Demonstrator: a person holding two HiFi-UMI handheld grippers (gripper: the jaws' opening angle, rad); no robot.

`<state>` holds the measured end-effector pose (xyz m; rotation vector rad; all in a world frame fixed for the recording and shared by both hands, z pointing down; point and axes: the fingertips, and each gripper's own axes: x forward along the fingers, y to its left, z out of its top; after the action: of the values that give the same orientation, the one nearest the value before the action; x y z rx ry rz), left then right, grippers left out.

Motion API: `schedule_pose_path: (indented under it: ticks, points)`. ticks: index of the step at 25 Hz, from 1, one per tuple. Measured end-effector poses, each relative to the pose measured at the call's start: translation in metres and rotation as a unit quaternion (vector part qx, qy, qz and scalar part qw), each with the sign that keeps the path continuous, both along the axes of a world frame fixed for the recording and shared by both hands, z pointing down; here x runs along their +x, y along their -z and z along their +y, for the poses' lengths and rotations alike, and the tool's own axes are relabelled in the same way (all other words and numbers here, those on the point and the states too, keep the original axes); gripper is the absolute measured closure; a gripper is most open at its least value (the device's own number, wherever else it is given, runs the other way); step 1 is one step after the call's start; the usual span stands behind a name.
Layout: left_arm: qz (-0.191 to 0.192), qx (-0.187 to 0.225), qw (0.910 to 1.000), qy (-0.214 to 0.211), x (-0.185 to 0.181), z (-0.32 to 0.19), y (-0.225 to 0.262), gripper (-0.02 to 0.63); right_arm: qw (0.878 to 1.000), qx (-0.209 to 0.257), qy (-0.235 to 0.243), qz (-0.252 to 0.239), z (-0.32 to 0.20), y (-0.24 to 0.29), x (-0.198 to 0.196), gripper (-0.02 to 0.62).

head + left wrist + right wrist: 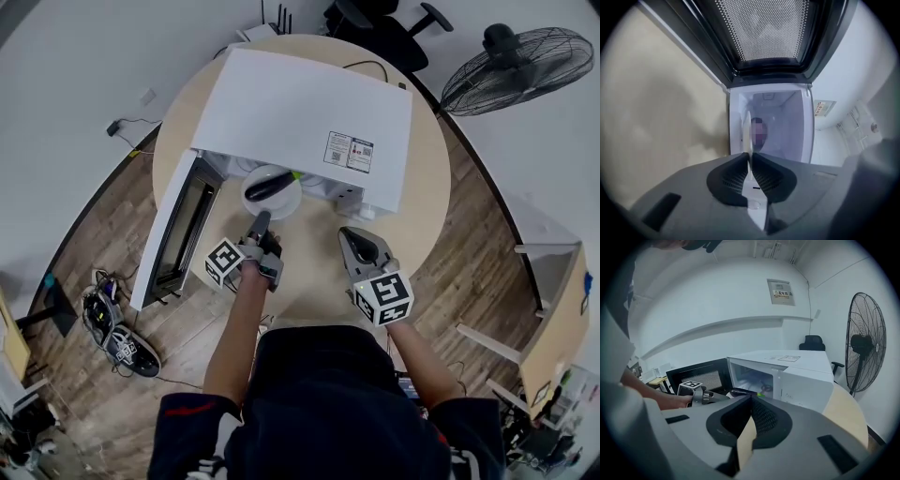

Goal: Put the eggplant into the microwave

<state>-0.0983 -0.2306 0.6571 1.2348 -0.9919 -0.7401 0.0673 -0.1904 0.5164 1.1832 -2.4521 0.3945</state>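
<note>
Entry: eggplant (267, 186) on a white plate (284, 204), at the open microwave (300, 112).
Nearest, my right gripper (751, 399) is clenched on nothing above the table (427, 187). My left gripper (750, 161) grasps the plate's rim. Beyond, the plate and eggplant sit at the microwave's mouth.

A round, pale beige worktop (427, 187) carries a white microwave (300, 112) on its far half. The microwave's door (178, 230) hangs open past the worktop's left edge. Behind the microwave lie a thin black cable (370, 66) and a small white box with antennas (255, 33).
</note>
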Motion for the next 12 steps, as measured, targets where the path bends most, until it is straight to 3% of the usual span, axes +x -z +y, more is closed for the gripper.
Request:
schedule_pose_path:
  ticks: [12]
  points:
    - [-0.002, -0.004, 1.0, 0.001, 0.006, -0.025, -0.014, 0.58, 1.0, -0.011, -0.001, -0.005, -0.003, -0.006, -0.002, 0.584]
